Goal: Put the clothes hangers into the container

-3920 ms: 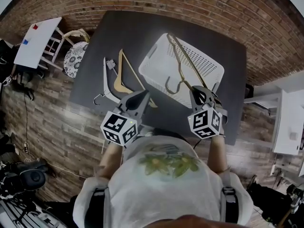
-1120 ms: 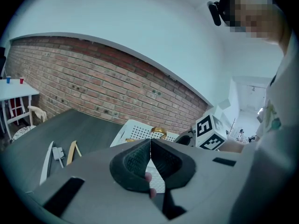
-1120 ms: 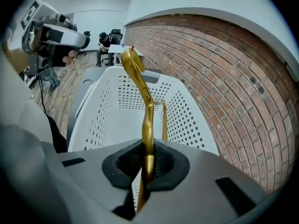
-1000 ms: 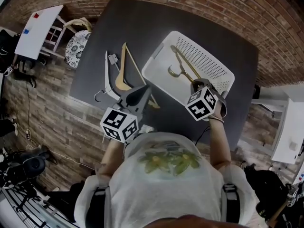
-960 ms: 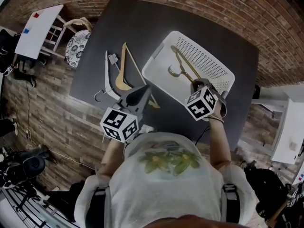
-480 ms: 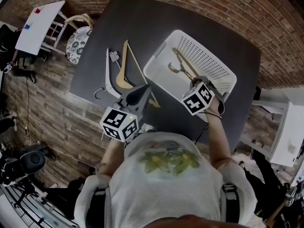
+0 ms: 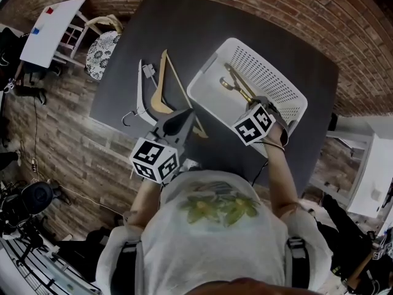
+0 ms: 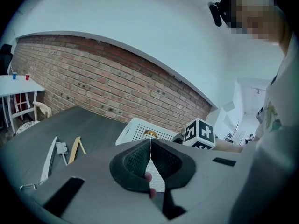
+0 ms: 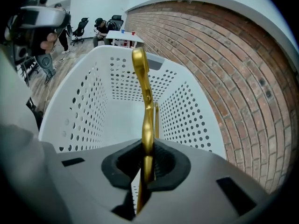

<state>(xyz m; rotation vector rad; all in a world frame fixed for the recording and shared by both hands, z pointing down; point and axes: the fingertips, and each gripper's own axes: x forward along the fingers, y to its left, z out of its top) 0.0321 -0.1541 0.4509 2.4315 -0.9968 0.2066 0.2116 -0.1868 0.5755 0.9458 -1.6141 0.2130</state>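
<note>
Now lower, gold hanger (image 9: 147, 115) inside container (image 7: 207, 64)

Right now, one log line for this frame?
right gripper: shut on gold hanger, inside basket | left gripper: shut, empty | table: white hanger, wooden hanger

Dark table (image 7: 184, 32) — white basket (image 7: 209, 65), white hanger (image 7: 140, 94), wooden hanger (image 7: 158, 91) on it

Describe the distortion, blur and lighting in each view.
Head view: fisheye bows the dark table; light even, detail sharp. Left gripper view: brick wall curves into an arc, corners go black, colours look bluish. Right gripper view: white basket bulges, gold hanger sharp, corners dark.
</note>
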